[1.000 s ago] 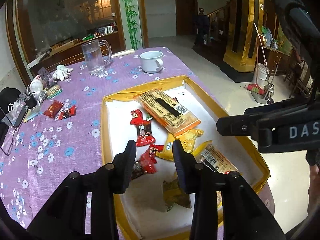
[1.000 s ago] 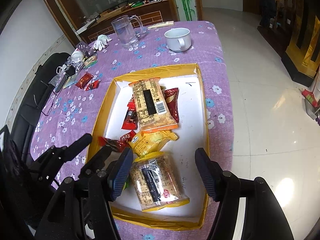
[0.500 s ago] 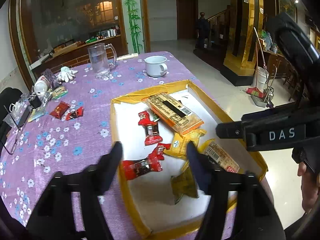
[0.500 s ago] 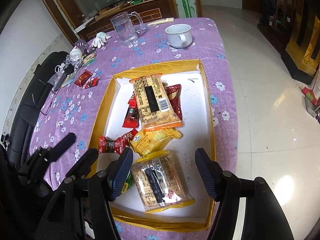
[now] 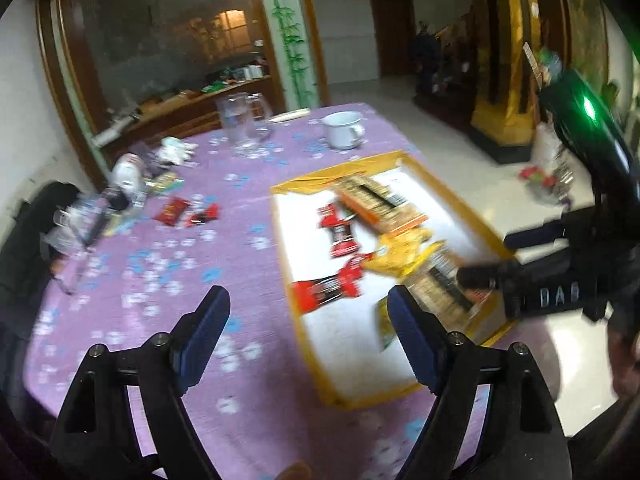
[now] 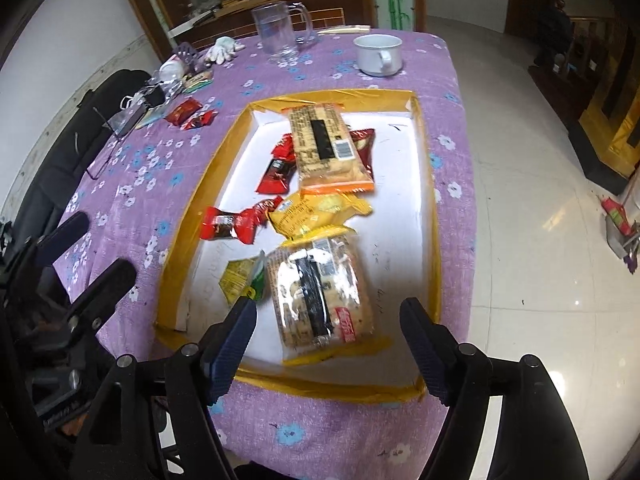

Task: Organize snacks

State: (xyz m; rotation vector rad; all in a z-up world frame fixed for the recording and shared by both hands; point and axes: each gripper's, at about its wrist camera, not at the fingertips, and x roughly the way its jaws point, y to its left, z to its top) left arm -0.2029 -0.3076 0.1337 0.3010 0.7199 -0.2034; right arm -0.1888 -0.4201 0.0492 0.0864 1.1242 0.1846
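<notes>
The left gripper [image 5: 308, 320] hovers above the purple surface [image 5: 160, 280], fingers spread wide and holding nothing. The right gripper [image 6: 328, 332] also has wide, empty fingers, poised over a clear cracker pack [image 6: 320, 292] lying in the yellow-rimmed tray [image 6: 200, 200] among other snacks.

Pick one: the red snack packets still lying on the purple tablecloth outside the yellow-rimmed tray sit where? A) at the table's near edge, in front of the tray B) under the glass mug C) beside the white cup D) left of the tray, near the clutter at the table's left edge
D: the two red packets lie on the tablecloth left of the tray, close to the clutter at the left edge, apart from the white cup and glass mug.
</notes>
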